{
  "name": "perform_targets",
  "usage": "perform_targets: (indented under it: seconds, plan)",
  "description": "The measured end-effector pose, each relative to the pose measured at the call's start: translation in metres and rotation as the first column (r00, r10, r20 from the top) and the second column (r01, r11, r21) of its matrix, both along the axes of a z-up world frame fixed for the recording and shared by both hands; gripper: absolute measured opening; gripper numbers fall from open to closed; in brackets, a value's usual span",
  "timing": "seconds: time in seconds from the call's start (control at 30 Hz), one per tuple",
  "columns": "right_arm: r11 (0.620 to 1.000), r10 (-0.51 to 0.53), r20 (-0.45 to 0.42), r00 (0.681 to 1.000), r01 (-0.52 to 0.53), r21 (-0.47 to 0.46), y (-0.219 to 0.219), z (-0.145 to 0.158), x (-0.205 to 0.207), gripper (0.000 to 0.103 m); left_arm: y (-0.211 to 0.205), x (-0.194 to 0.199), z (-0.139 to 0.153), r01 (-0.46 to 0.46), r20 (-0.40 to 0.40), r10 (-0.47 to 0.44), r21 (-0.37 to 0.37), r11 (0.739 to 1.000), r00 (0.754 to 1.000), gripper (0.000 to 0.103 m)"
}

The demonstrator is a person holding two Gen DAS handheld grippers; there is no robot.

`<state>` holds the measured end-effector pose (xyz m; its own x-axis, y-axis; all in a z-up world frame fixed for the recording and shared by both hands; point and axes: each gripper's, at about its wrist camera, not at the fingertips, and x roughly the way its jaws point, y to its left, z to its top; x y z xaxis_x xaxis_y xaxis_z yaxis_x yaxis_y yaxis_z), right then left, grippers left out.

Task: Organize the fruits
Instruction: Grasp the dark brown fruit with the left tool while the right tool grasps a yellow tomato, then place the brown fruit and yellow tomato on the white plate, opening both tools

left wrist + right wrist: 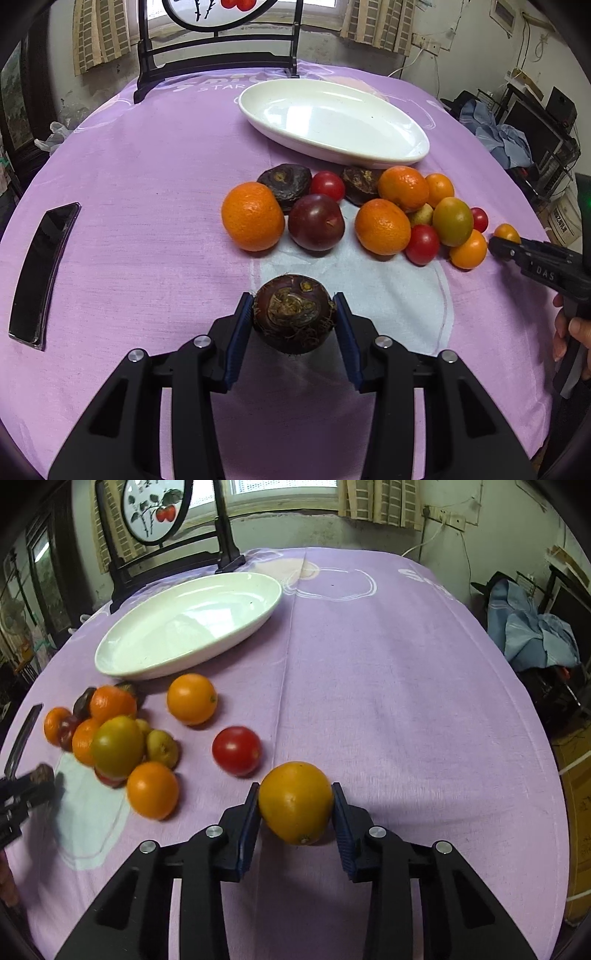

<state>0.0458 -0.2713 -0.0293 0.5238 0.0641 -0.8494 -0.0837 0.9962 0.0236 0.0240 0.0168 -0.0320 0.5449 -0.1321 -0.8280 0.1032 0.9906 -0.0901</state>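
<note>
My left gripper is shut on a dark brown water chestnut, held just above the cloth in front of the fruit pile. My right gripper is shut on a small orange kumquat-like fruit; it also shows in the left wrist view at the pile's right end. The pile holds oranges, a dark plum, red cherry tomatoes, a green-orange fruit and two more water chestnuts. An empty white oval dish lies behind the pile, also seen in the right wrist view.
A black phone lies at the left on the purple tablecloth. A dark framed screen stand stands at the table's far edge. A loose red tomato and orange lie apart from the pile.
</note>
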Motion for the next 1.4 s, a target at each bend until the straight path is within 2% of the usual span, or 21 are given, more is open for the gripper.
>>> perform_targets:
  seconds: [0.13,0.27,0.37,0.47,0.53,0.7,0.87,0.93,0.97,1.0,1.03,1.07,1.13,1.27,1.4]
  plan:
    - [0.999,0.012,0.039,0.999,-0.013,0.030,-0.002,0.014,-0.012,0.037,0.003,0.003,0.014,0.026,0.020,-0.026,0.009,1.000,0.999,0.043]
    - [0.994,0.093,0.122,0.988,-0.099,0.045,0.015,0.046,-0.013,0.037,-0.003,0.016,0.039,0.070,0.058,-0.071,0.019,0.997,0.996,0.043]
    - [0.983,0.169,0.167,0.971,-0.179,0.042,0.038,0.067,0.005,0.037,-0.012,0.040,0.058,0.081,0.087,-0.084,0.029,0.996,0.993,0.043]
    - [0.977,0.207,0.183,0.961,-0.213,0.013,0.056,0.072,0.027,0.037,-0.022,0.079,0.066,0.078,0.083,-0.082,0.053,0.996,0.993,0.043]
    - [0.972,0.228,0.171,0.958,-0.235,0.018,0.067,0.072,0.049,0.037,-0.027,0.110,0.064,0.081,0.052,-0.083,0.034,0.996,0.995,0.043]
    - [0.967,0.254,0.110,0.961,-0.255,-0.005,0.091,0.055,0.099,0.038,-0.031,0.185,0.043,0.027,0.004,-0.027,0.090,0.996,1.000,0.043]
    - [0.961,0.275,0.046,0.960,-0.274,-0.036,0.107,0.031,0.121,0.038,-0.032,0.218,0.020,0.030,-0.055,-0.025,0.095,0.995,0.998,0.043]
    - [0.961,0.276,0.029,0.961,-0.275,-0.028,0.110,0.024,0.128,0.038,-0.032,0.223,0.015,0.026,-0.072,-0.019,0.098,0.995,0.997,0.047]
    - [0.961,0.275,0.024,0.961,-0.275,-0.026,0.112,0.021,0.130,0.038,-0.031,0.226,0.013,0.019,-0.080,-0.011,0.097,0.995,0.997,0.053]
    - [0.960,0.278,0.017,0.960,-0.278,-0.019,0.113,0.019,0.131,0.039,-0.030,0.226,0.014,0.010,-0.080,-0.003,0.097,0.995,0.997,0.066]
    - [0.960,0.280,0.023,0.960,-0.280,-0.013,0.113,0.019,0.130,0.043,-0.028,0.225,0.016,0.008,-0.071,-0.002,0.087,0.996,0.997,0.069]
    - [0.961,0.278,0.036,0.960,-0.277,-0.014,0.112,0.022,0.128,0.051,-0.027,0.223,0.019,0.004,-0.064,0.001,0.083,0.997,0.998,0.070]
    - [0.961,0.276,0.053,0.960,-0.275,-0.018,0.109,0.027,0.121,0.056,-0.025,0.216,0.028,0.003,-0.043,0.001,0.075,0.997,0.999,0.074]
    - [0.965,0.259,0.079,0.963,-0.260,0.010,0.092,0.040,0.095,0.056,-0.016,0.190,0.043,-0.014,0.005,0.014,0.098,0.995,1.000,0.080]
    - [0.971,0.234,0.098,0.967,-0.237,0.026,0.069,0.043,0.059,0.056,-0.007,0.148,0.053,-0.014,0.051,0.008,0.117,0.993,0.999,0.086]
